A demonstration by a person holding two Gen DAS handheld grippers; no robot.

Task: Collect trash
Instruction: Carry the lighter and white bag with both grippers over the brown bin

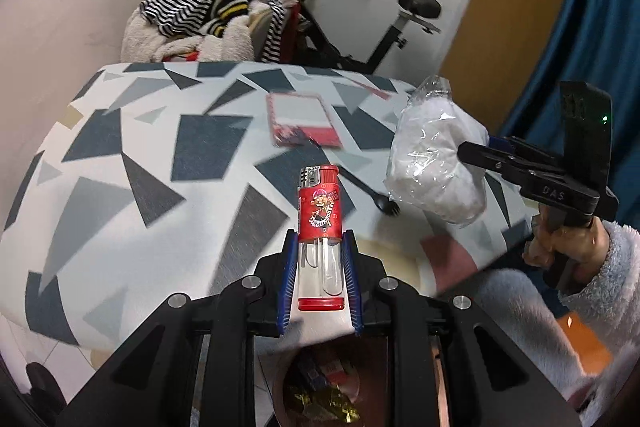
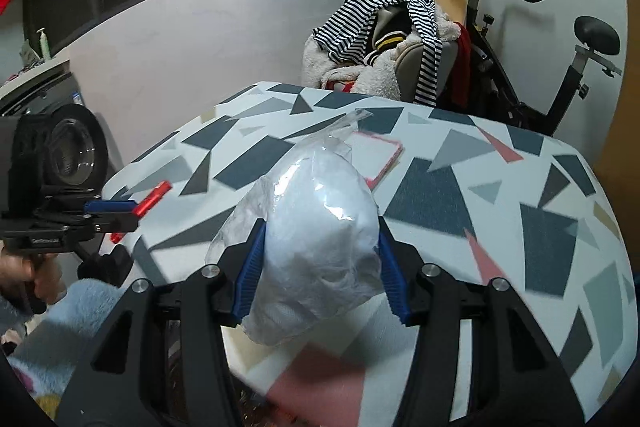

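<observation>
- Left wrist view: the left gripper [image 1: 320, 267] is clenched on a red plastic lighter with a clear lower tank [image 1: 320, 231]; the lighter points to 12 o'clock, gripped at its clear lower half with the red base near the finger roots.
- Below it, at 6 o'clock, sits an open bin of wrappers [image 1: 320, 395]. At 2 o'clock hangs a crumpled clear plastic bag holding white tissue [image 1: 436, 163]; a black plastic fork [image 1: 370, 193] lies on the geometric-patterned tablecloth [image 1: 120, 167].
- Risk, as I judge it: the smooth tank could slide between the pads if tilted hard.
- Right wrist view: the right gripper [image 2: 320, 267] grasps the bag [image 2: 320, 239], which bulges between both pads toward 12 o'clock.
- The loose film may slip or snag; the left gripper sits at 9 o'clock.
</observation>
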